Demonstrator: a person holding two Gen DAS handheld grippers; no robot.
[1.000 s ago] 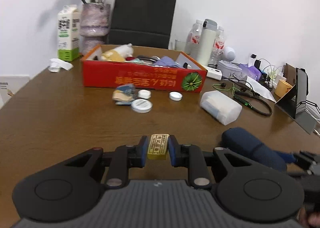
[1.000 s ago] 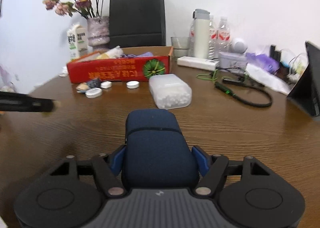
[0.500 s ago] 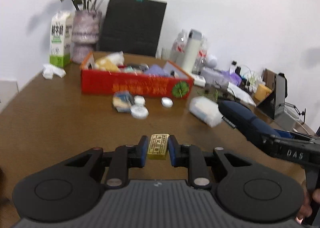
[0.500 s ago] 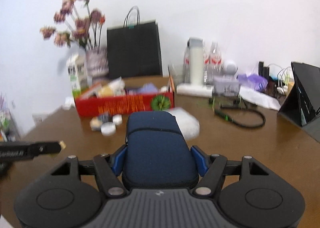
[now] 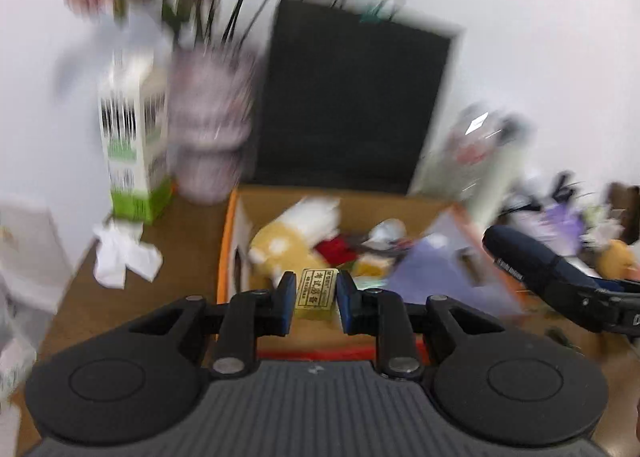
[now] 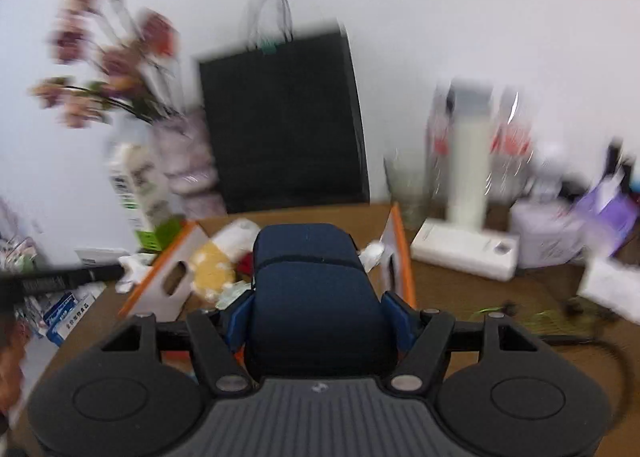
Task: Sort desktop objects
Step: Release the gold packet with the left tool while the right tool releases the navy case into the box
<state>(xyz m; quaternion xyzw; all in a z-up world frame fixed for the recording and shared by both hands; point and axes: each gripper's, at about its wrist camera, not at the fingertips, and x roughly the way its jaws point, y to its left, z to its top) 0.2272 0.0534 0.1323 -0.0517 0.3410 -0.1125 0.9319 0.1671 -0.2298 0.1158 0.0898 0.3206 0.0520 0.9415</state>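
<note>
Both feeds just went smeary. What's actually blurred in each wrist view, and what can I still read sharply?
Left wrist view: the left gripper and its small gold block stay sharp; the flowers, milk carton and black bag are streaked. Right wrist view: the right gripper and navy case are crisp; bottles and clutter smear.

Both cameras sit low behind their grippers, looking forward and down, close above the same open orange cardboard box (image 5: 230, 241) (image 6: 401, 257).

Above the cardboard box (image 5: 230, 241) we see open air; behind the box a black paper bag (image 5: 352, 105) and vase (image 5: 208, 137) wall it off, bottles (image 6: 468, 161) crowding its right side
</note>
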